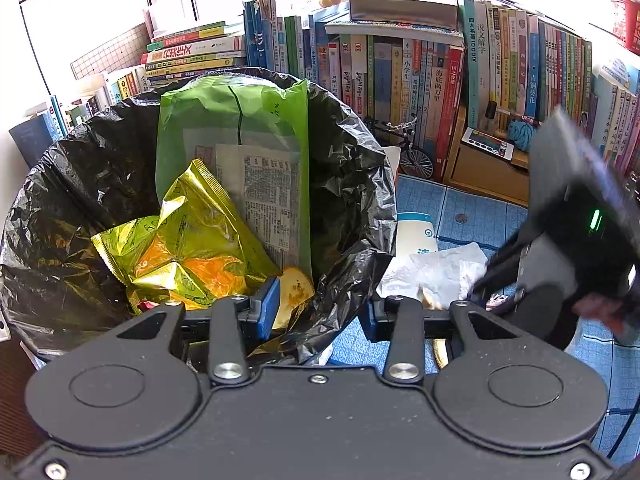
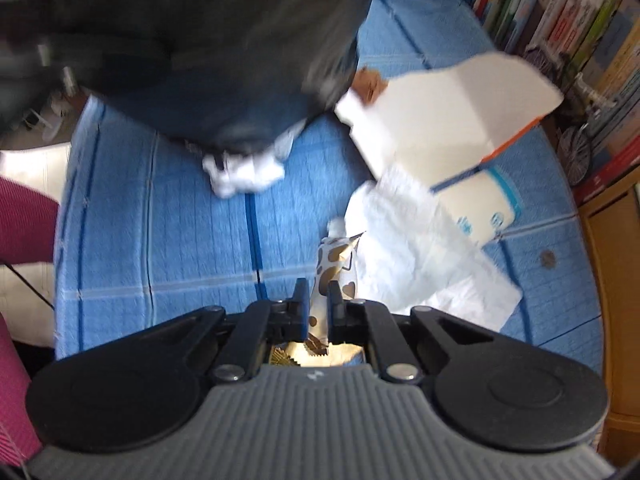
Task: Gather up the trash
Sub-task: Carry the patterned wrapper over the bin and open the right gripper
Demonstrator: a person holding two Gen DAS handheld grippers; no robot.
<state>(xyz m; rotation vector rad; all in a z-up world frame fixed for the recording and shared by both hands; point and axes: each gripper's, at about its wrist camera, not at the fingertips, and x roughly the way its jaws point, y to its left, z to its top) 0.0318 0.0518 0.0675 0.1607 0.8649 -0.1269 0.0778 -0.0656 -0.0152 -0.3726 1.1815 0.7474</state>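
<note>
My left gripper is shut on the rim of a bin lined with a black bag, one blue pad inside and one outside. In the bin lie a green wrapper, a yellow snack bag and a printed leaflet. My right gripper points down at the blue mat and is shut on a white wrapper with gold hearts. In the left wrist view the right gripper is a blurred black shape beside a white tissue. The bin appears as a dark blur in the right wrist view.
On the mat lie a flat white tissue, a white and blue cup on its side, an open white carton and a crumpled tissue. Rows of books, a model bicycle and a wooden box line the back.
</note>
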